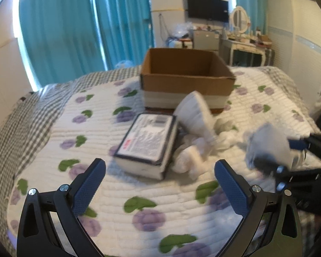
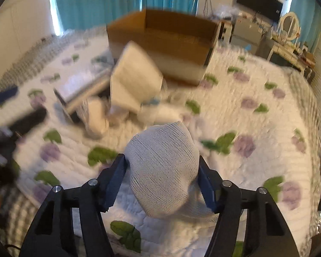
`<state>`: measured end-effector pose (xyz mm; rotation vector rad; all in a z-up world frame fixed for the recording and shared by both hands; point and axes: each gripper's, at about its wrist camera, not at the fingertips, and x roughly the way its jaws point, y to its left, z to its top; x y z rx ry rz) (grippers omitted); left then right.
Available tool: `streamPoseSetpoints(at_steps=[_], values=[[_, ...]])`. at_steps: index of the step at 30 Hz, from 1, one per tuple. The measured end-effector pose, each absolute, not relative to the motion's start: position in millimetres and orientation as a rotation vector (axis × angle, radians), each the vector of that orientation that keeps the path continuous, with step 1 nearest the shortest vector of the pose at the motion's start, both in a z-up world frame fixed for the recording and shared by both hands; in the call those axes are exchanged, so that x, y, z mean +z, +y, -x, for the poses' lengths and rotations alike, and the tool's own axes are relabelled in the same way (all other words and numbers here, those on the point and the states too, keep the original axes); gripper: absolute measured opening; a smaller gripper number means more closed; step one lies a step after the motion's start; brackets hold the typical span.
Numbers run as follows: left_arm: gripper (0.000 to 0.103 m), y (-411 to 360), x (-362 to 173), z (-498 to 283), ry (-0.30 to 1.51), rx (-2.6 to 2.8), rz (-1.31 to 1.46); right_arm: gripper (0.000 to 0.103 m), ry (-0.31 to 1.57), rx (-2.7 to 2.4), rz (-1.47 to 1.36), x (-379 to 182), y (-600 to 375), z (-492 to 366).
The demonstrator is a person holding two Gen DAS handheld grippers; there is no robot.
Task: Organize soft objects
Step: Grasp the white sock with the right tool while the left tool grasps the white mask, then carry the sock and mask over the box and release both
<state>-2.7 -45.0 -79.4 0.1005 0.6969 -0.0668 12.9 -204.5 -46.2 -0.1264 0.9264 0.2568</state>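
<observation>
One open cardboard box point(image 1: 187, 81) on the bed point(image 1: 53, 141), one wrapped rectangular pack point(image 1: 146, 142) just in front of the box, one white mesh bundle point(image 2: 163, 171), a loose heap of white soft pieces point(image 1: 194, 150), count unclear.

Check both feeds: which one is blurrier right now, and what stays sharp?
Right wrist view: box and bedspread smeared by motion blur; mesh bundle in the right hand-held gripper sharp. Left wrist view: mostly clear, left hand-held gripper crisp; fisheye bends both.
</observation>
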Motion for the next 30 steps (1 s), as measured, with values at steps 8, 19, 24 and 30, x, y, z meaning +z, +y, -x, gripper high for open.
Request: streamPoseSetpoints(at_steps=[8, 19, 24, 30], values=[[0.091, -83, -75, -36, 0.691, -0.149, -0.110, 0.064, 0.793, 0.227, 0.116, 11, -240, -41], [0.012, -106, -108, -105, 0.808, -0.183, -0.154, 0.064, 0.793, 0.249, 0.121, 2, -260, -89], [0.005, -102, -99, -102, 0.795, -0.183, -0.144, 0.064, 0.795, 0.270, 0.110, -1, -261, -92], [0.004, -101, -56, -84, 0.713, -0.190, -0.168, 0.064, 0.747, 0.264, 0.128, 24, -259, -87]])
